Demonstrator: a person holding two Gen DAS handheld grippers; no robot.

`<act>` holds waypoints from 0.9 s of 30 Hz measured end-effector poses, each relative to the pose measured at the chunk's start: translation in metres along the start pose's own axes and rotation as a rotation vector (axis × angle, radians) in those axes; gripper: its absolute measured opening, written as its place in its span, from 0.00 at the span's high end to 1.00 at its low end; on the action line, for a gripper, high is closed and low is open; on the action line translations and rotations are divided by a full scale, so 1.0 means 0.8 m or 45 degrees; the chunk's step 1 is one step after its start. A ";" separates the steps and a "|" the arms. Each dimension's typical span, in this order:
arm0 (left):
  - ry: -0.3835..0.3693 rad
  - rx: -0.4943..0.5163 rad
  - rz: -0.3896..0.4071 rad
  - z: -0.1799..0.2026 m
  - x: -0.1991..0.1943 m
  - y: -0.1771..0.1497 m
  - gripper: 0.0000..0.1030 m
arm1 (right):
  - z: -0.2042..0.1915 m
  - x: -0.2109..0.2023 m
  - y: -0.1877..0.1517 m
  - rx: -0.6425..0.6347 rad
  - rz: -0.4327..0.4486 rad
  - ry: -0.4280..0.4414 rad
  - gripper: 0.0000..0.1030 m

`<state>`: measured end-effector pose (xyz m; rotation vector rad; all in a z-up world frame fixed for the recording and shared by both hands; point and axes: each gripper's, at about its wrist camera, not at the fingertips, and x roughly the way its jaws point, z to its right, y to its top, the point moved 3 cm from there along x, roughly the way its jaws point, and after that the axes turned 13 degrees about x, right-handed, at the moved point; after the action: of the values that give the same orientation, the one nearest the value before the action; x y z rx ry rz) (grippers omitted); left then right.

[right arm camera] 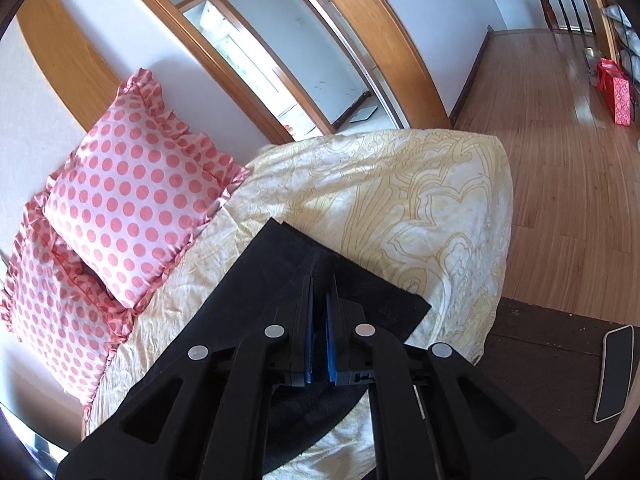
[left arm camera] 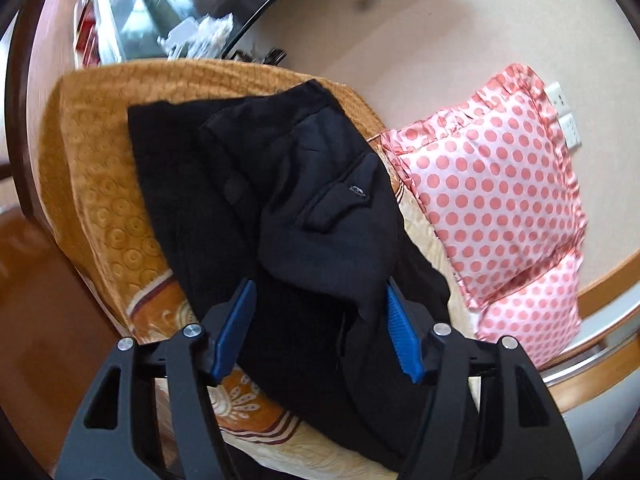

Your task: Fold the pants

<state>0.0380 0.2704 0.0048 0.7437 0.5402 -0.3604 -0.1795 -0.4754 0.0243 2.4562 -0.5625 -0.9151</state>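
A: So what's around the bed? I see a cream sheet with a yellow swirl print.

B: Two pink polka-dot pillows with frilly edges, one overlapping the other, up against the wall. From the left wrist there's an orange blanket with a ring pattern too.

A: And off the bed?

B: Wood floor, a red gift bag standing far back, wooden door frames, wall sockets beside the pillows.

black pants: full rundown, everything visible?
The black fabric pants are matte, with a flapped pocket bearing a small metal snap. They lie bunched and partly folded across the cream-and-orange patterned bedspread. The open left tool straddles a fold; the right tool is shut on a flat end, near the pink polka-dot pillows.
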 end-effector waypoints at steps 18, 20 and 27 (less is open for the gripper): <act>-0.008 -0.246 0.087 -0.038 -0.002 0.029 0.38 | 0.001 0.010 -0.011 -0.031 -0.016 -0.048 0.95; -0.016 -0.251 0.087 -0.039 0.002 0.038 0.38 | 0.001 0.012 -0.013 -0.029 -0.021 -0.046 0.95; 0.128 -0.205 0.095 -0.051 0.016 0.061 0.79 | -0.001 0.012 -0.017 -0.039 -0.023 -0.038 0.95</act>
<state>0.0587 0.3316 -0.0015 0.6269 0.6266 -0.2088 -0.1692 -0.4692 0.0130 2.4280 -0.5332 -0.9620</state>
